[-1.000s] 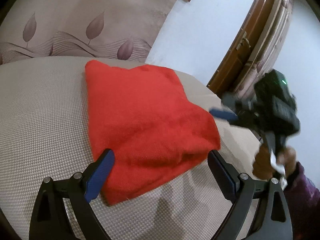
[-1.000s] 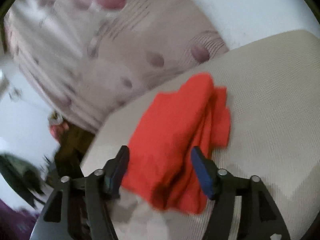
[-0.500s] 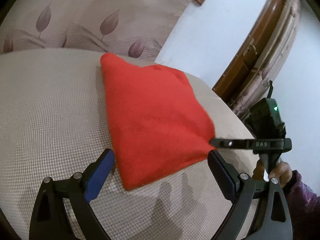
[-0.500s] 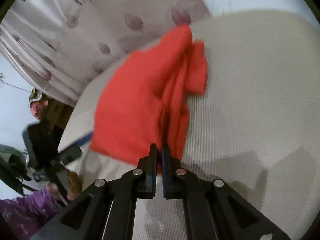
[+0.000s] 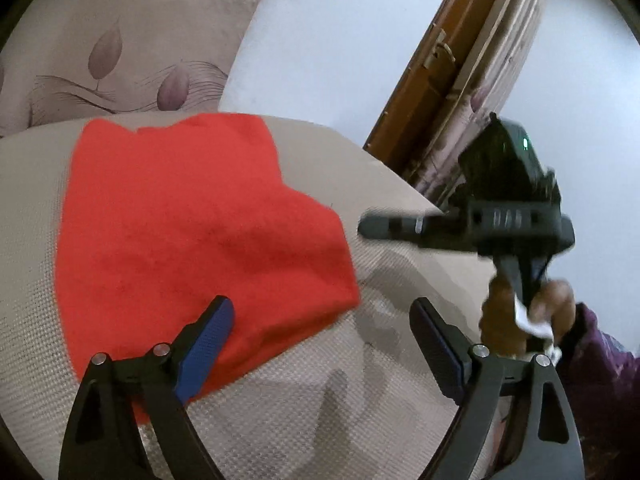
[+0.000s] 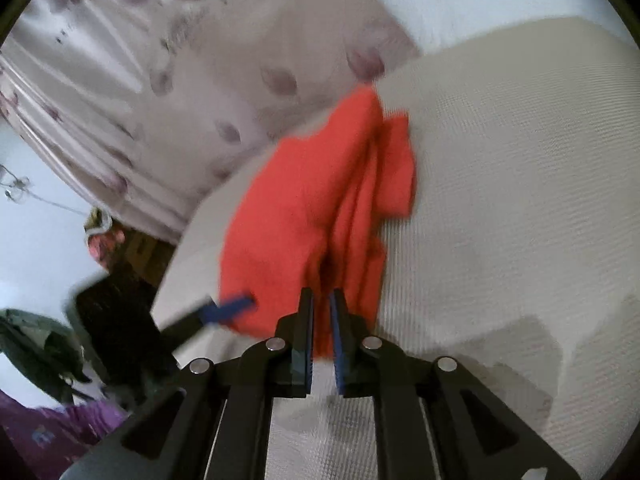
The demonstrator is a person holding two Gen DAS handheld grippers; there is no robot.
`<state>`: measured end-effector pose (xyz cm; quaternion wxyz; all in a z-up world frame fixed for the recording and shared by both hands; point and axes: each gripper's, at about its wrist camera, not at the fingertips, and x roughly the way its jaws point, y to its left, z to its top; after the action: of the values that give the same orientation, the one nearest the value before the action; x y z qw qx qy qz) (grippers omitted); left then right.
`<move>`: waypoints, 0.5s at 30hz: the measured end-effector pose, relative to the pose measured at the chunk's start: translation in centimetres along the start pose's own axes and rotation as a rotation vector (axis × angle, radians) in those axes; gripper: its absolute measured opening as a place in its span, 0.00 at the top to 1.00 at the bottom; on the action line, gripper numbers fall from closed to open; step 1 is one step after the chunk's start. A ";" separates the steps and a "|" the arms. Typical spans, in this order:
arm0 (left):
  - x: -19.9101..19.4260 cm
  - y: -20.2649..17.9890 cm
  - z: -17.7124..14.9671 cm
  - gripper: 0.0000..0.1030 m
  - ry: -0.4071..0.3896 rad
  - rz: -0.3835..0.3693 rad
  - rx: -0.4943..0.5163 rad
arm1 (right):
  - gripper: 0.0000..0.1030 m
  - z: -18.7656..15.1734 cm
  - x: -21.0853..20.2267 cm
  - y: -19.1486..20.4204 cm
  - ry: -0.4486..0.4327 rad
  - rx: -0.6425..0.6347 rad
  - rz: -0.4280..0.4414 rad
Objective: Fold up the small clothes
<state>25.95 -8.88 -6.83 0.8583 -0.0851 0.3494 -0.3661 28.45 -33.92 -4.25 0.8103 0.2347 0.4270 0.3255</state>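
A red cloth (image 5: 192,232) lies folded on the beige woven cushion (image 5: 280,420). My left gripper (image 5: 320,312) hovers over its near right corner with jaws wide and closing slightly; the left pad (image 5: 204,344) is over the cloth and nothing is pinched. My right gripper (image 5: 364,228) comes in from the right at the cloth's edge. In the right wrist view the right gripper (image 6: 322,300) has its jaws nearly together, opening a little, with a bunched fold of the red cloth (image 6: 320,208) between the pads. The left gripper's blue finger (image 6: 232,306) shows at the cloth's left side.
A leaf-patterned curtain (image 5: 120,40) hangs behind the cushion, beside a white wall and a brown door frame (image 5: 424,80). A hand and purple sleeve (image 5: 592,344) hold the right gripper. The cushion's edge (image 6: 176,264) drops off at the left of the right wrist view.
The right gripper's jaws went from wide around the cloth's edge to closed on a fold, now gapped a little. The left gripper shifted sideways and its left pad now overlaps the cloth.
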 end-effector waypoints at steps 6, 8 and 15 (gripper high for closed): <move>0.0 1.0 -0.1 0.14 0.006 -0.049 -0.049 | 0.63 4.1 4.4 2.1 0.071 -0.081 -0.021; 0.1 0.7 -0.2 0.14 0.011 -0.046 -0.044 | 0.59 4.5 6.5 1.9 0.111 -0.078 -0.026; -0.3 0.7 -0.4 0.14 0.000 -0.066 -0.043 | 0.87 4.1 6.2 2.4 0.080 -0.152 -0.132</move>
<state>25.97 -8.14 -7.23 0.8436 -0.1151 0.3544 -0.3866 33.73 -28.22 -3.88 0.8278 0.1305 0.4475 0.3121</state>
